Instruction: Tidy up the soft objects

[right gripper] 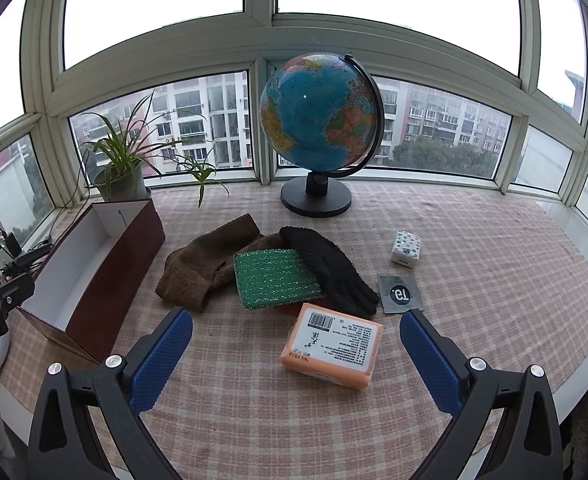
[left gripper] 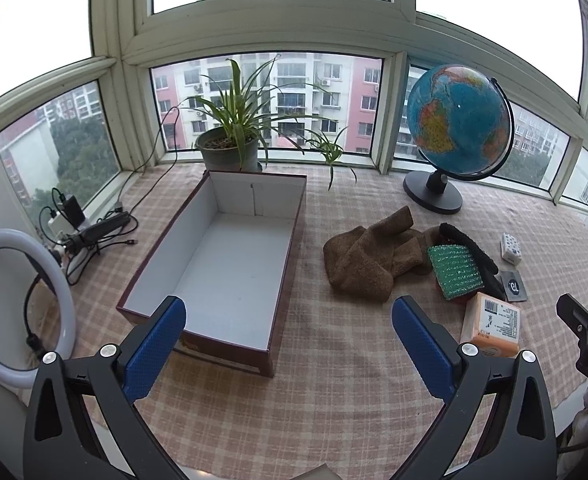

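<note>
Left gripper (left gripper: 288, 334) and right gripper (right gripper: 296, 344) are hovering released, holding nothing. Brown cloth (right gripper: 202, 270), green sponge (right gripper: 276, 280) and black glove (right gripper: 334, 270) are lying piled mid-frame on the worktop (right gripper: 494, 280), beside the box (left gripper: 230, 264) standing at frame left.

Soft window daylight (fisheye-warped edges)

Flat grey daylight is coming through the cream-framed bay window (right gripper: 262, 44); pink-and-white apartment blocks (left gripper: 278, 92) are showing outside. A pink plaid cloth is covering the counter (right gripper: 474, 280).
</note>
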